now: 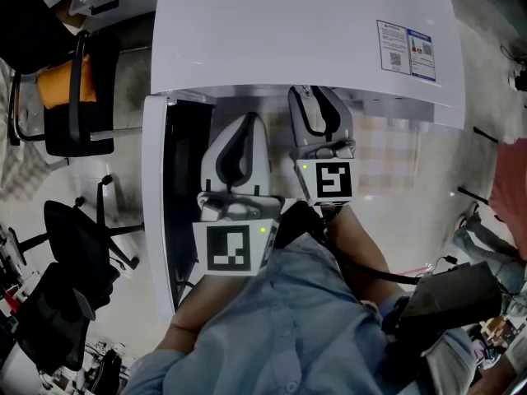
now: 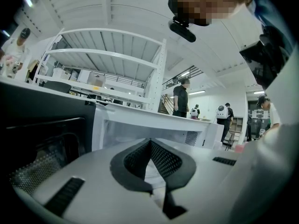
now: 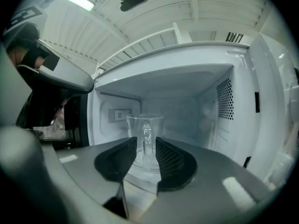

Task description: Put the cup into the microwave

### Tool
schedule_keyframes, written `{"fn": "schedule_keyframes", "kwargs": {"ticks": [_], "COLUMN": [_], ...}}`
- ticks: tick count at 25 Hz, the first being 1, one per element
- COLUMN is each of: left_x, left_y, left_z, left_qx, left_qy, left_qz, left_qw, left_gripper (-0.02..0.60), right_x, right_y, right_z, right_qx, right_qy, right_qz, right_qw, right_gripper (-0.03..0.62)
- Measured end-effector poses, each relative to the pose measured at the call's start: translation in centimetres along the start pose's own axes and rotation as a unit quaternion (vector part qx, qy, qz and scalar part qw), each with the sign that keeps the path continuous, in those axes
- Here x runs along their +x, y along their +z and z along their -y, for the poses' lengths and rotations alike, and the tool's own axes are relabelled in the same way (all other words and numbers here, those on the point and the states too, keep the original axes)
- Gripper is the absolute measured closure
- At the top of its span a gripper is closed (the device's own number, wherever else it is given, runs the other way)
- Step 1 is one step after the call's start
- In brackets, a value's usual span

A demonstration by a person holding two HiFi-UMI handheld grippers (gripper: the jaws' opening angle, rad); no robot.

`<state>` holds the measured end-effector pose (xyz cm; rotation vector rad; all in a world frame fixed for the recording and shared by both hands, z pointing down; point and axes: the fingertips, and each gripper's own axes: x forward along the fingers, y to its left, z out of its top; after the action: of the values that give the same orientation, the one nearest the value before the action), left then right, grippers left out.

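A clear glass cup (image 3: 145, 134) stands upright on the floor of the white microwave (image 3: 187, 83), whose cavity is lit and open. My right gripper (image 3: 146, 146) reaches into the cavity; its jaws stand open on either side of the cup's handle, with a gap at each pad. In the head view the right gripper (image 1: 319, 97) pokes under the microwave's top (image 1: 296, 31). My left gripper (image 2: 150, 143) is shut with nothing in it, its tips meeting, and hovers in front of the microwave (image 2: 154, 125), beside the dark open door (image 2: 42, 120).
The microwave door (image 1: 156, 196) swings out to the left. Black office chairs (image 1: 74, 97) stand on the floor at the left. White shelving (image 2: 107, 64) and several people (image 2: 180, 97) are in the background. A label (image 1: 405, 49) sits on the microwave's top.
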<state>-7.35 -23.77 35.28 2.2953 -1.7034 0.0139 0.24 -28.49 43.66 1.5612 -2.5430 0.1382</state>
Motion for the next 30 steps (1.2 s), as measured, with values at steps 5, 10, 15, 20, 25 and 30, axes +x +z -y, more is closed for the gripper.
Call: {"fn": "schedule_keyframes", "kwargs": {"ticks": [5, 10, 15, 20, 25, 30], "left_x": [-0.3, -0.3, 0.3, 0.7, 1.0, 1.1], "left_y": [0.5, 0.7, 0.8, 0.5, 0.4, 0.5], "left_z": [0.1, 0.7, 0.6, 0.2, 0.1, 0.1], "left_qx": [0.001, -0.003, -0.003, -0.002, -0.002, -0.002], "left_qy": [0.006, 0.002, 0.005, 0.006, 0.006, 0.004], "left_qz": [0.005, -0.002, -0.001, -0.004, -0.005, -0.001], "left_qw": [1.0000, 1.0000, 1.0000, 1.0000, 1.0000, 1.0000], "left_gripper": [0.575, 0.575, 0.575, 0.575, 0.575, 0.575], "right_x": [-1.1, -2.8, -2.6, -1.9, -1.4, -1.2], "right_y": [0.0, 0.5, 0.6, -0.1, -0.3, -0.2], "right_z": [-0.1, -0.4, -1.7, -2.0, -1.1, 0.0], "right_qx": [0.007, 0.002, 0.003, 0.008, 0.008, 0.005], "right_qy": [0.002, -0.010, 0.015, 0.022, 0.012, 0.001], "right_qz": [-0.009, -0.015, -0.017, -0.024, -0.028, -0.026], "right_qw": [1.000, 1.000, 1.000, 0.999, 1.000, 1.000], "right_gripper": [0.453, 0.580, 0.592, 0.592, 0.592, 0.592]}}
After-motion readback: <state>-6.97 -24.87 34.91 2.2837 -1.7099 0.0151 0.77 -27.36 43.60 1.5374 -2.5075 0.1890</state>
